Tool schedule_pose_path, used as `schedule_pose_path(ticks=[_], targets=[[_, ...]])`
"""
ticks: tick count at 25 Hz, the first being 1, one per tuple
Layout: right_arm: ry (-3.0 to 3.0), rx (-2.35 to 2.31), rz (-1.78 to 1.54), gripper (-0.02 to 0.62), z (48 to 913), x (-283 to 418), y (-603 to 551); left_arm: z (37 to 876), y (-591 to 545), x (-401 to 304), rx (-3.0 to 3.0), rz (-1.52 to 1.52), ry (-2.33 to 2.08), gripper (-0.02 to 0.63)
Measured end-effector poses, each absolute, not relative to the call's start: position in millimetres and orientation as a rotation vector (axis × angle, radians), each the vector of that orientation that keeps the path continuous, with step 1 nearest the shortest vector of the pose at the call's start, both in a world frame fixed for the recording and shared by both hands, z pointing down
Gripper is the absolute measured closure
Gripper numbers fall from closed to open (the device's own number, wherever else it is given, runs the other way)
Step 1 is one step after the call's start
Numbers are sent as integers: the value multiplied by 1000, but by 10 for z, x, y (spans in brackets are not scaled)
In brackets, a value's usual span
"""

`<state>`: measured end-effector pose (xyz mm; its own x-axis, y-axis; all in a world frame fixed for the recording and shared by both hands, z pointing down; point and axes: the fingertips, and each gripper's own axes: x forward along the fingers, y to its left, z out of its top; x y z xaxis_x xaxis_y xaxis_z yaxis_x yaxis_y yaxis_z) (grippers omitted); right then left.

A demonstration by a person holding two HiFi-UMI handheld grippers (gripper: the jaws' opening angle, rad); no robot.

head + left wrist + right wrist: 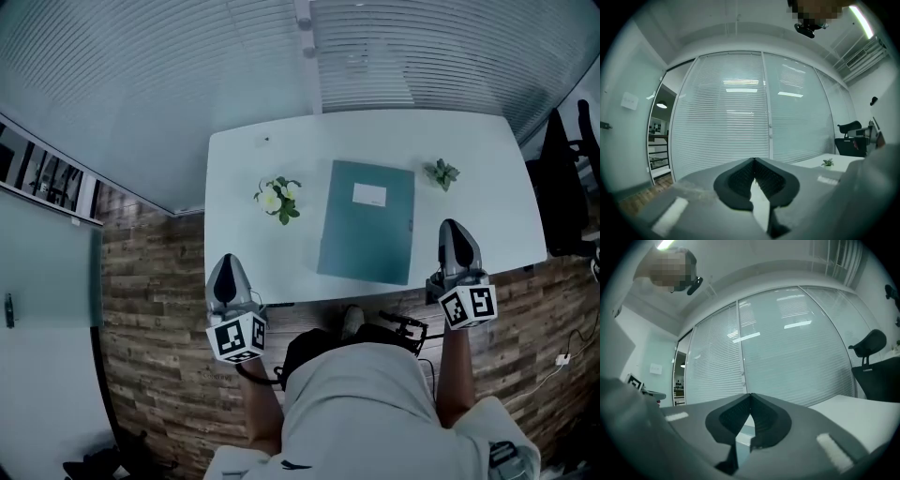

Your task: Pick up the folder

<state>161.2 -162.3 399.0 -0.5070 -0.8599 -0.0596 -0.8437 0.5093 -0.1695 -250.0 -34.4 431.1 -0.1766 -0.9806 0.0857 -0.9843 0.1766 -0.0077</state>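
While nothing is yet held, the step in hand reads as the approach: the person stands at the near edge of the white table (487,159) with a gripper on either side of the body. The left gripper (228,260) hangs over the table's near left corner. Its own view shows the jaws (753,160) pressed together at the tips with nothing between them. The right gripper (456,225) sits over the near right part of the table, just beside the folder's lower right corner but not touching it. Its jaws (750,395) are likewise closed tip to tip and empty.

Between the two, nearer the right one, the teal folder (367,223) lies flat on the table. Its short near edge is close to the table's front edge, and a white label (369,195) sits toward its far end. A small flowering plant (279,199) stands just left of it and a small green plant (442,172) is off its far right corner, both clear of the folder.

Beyond the table runs a glass wall with blinds (740,117), and a dark office chair (867,345) stands at the right.

The next move probably calls for opening at least one gripper and bringing a jaw under the folder's edge. The folder lies flush on the top, so drawing it past the table's front edge first would likely give the jaws something to bite.
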Motion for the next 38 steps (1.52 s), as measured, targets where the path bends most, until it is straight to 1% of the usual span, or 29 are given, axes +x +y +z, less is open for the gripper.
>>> schedule_pose_path(ticks=[10,18,19,22,25,26,30,31,32,33,34,38], targets=[[2662,-1547,-187,594,4244,1521,-1901,4427,-711,-2554,1989,106,-2303,600],[2716,-1623,-313,592,4541,1399,-2077,4426,-890,-2607,2032,118,-2270,600],[2740,-1630,-336,580,4602,1384,-2097,4440,-888,-2614,2030,115,-2265,600],[2824,-1641,-441,512,4828,1338,-2159,4470,-884,-2631,2031,124,-2265,600],[2920,-1654,-689,482,5171,1273,-2182,4488,-884,-2658,2037,139,-2265,600],[2954,-1656,-800,462,5308,1247,-2173,4489,-883,-2663,2040,145,-2263,600],[3033,-1697,-1157,331,5753,1192,-2109,4493,-860,-2671,2048,156,-2253,600],[3027,-1705,-1233,313,5832,1188,-2101,4501,-857,-2680,2048,156,-2251,600],[3013,-1708,-1314,276,5908,1184,-2099,4511,-857,-2690,2047,155,-2249,600],[2995,-1711,-1396,255,5986,1183,-2100,4521,-857,-2699,2045,155,-2247,600],[2975,-1715,-1475,242,6063,1187,-2103,4530,-854,-2705,2044,156,-2245,600],[2892,-1703,-1752,241,6304,1196,-2093,4555,-841,-2703,2046,168,-2234,600]])
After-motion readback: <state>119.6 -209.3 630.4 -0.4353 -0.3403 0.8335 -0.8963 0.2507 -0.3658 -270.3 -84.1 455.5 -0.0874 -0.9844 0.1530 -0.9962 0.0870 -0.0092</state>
